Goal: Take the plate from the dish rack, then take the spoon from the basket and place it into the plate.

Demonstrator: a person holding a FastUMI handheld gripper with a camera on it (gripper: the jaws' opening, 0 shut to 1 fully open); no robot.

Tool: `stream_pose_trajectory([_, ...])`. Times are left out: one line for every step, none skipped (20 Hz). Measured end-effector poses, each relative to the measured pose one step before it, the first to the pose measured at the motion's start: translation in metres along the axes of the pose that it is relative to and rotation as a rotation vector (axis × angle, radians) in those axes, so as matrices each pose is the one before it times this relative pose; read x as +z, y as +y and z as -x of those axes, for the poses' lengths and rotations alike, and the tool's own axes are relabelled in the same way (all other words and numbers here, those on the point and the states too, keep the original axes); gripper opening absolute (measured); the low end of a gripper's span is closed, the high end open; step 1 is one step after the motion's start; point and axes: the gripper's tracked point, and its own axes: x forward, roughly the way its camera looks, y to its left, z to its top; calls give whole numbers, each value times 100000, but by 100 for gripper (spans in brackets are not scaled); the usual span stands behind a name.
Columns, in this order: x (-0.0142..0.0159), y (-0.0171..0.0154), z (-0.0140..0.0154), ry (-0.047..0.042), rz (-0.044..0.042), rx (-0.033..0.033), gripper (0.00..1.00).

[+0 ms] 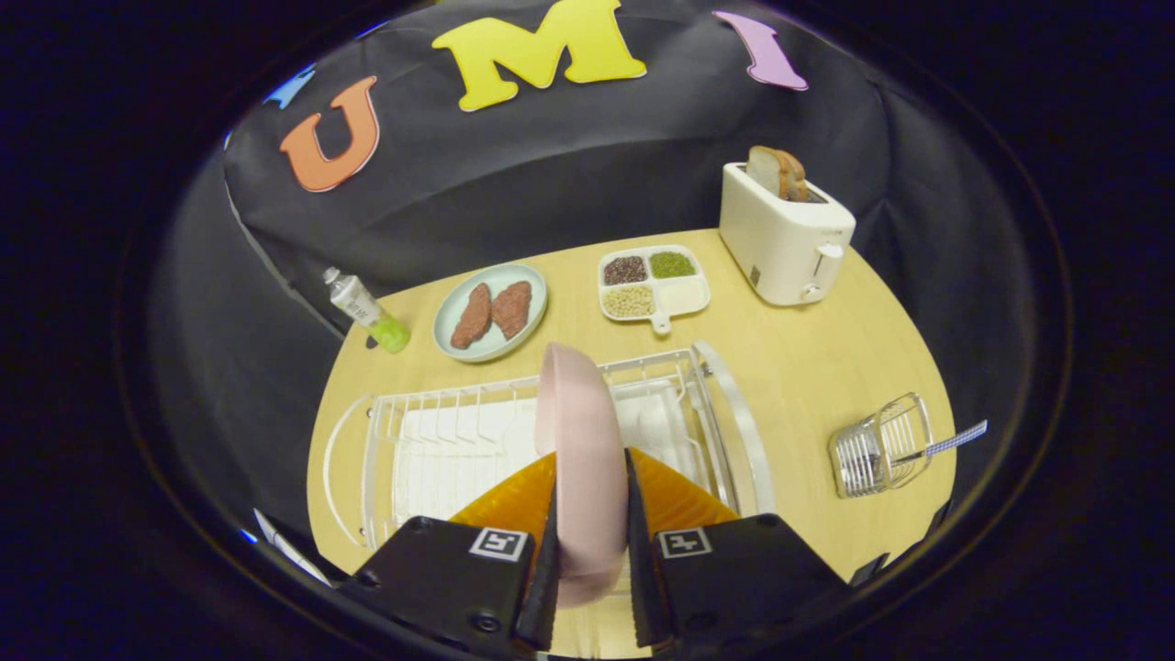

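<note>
Gripper view: gripper (592,542) clamped on pink plate (580,459), both fingers (548,551) pressing its two faces. Plate held upright on edge, thin rim toward the camera, long axis running straight ahead along the fingers, far edge rising above white wire dish rack (551,441). Rack directly below and ahead of the fingers, long side across the wooden table (808,386), tines standing along its far rail, curved handles at both ends, open slots to the left of the plate. Small wire basket (879,447) well apart from the rack, off to the right near the table's edge, lying on its side with mouth turned rightward. Spoon (945,444) resting in the basket, checked blue-and-white handle poking out to the right and pointing slightly upward past the basket rim; bowl end hidden among the wires. Bare tabletop between rack and basket, and more beyond the basket toward white toaster (785,239) with bread slices standing in its slot. Beyond the rack: pale green dish (491,312) with two brown patties, divided white tray (654,285) holding dark, green and pale grains, one compartment white. Bottle (367,310) with green liquid tilted at the far left table edge, label too small to read. Square black-and-white markers on the gripper body; no readable writing.
</note>
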Motion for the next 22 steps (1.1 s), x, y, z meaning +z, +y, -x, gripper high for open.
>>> stream_pose_trajectory([235,96,359,-285,1200,-2793,36])
stream_pose_trajectory([311,-99,334,-512,1402,-2621,36])
stream_pose_trajectory([208,-250,429,-522,1416,-3675,36])
stream_pose_trajectory([593,-257,600,-2159,1431,-3014,36])
stream_pose_trajectory([552,-288,401,-1906,489,-2169,35])
stream_pose_trajectory([562,-95,655,-2208,-183,-1627,35])
stream_pose_trajectory([65,139,533,-968,27,947,33])
stream_pose_trajectory([-272,315,595,28,-511,2590,31])
stream_pose_trajectory([-220,-222,587,-529,-397,2074,29])
stream_pose_trajectory([-428,-258,484,59,-275,2388,29])
stream_pose_trajectory([-823,16,566,487,-1282,4487,28])
stream_pose_trajectory([-916,-214,519,1024,-1306,4335,28])
stream_pose_trajectory([-1014,-491,484,1184,-1097,3902,27])
stream_pose_trajectory([-1058,-604,597,598,-1098,3340,27])
stream_pose_trajectory([-1197,-676,527,59,-877,3186,26])
stream_pose_trajectory([-1178,-748,589,166,-724,3122,26])
stream_pose_trajectory([-1414,-856,537,-101,-1760,2772,26])
stream_pose_trajectory([-1389,-1005,468,615,-1688,2328,26])
stream_pose_trajectory([-1487,-1074,407,741,-2562,2022,26])
stream_pose_trajectory([-1336,-1134,258,673,-2175,1636,26])
stream_pose_trajectory([-1295,-1142,125,288,-1914,1107,26])
stream_pose_trajectory([-1105,-1013,-176,-82,-2596,1409,26])
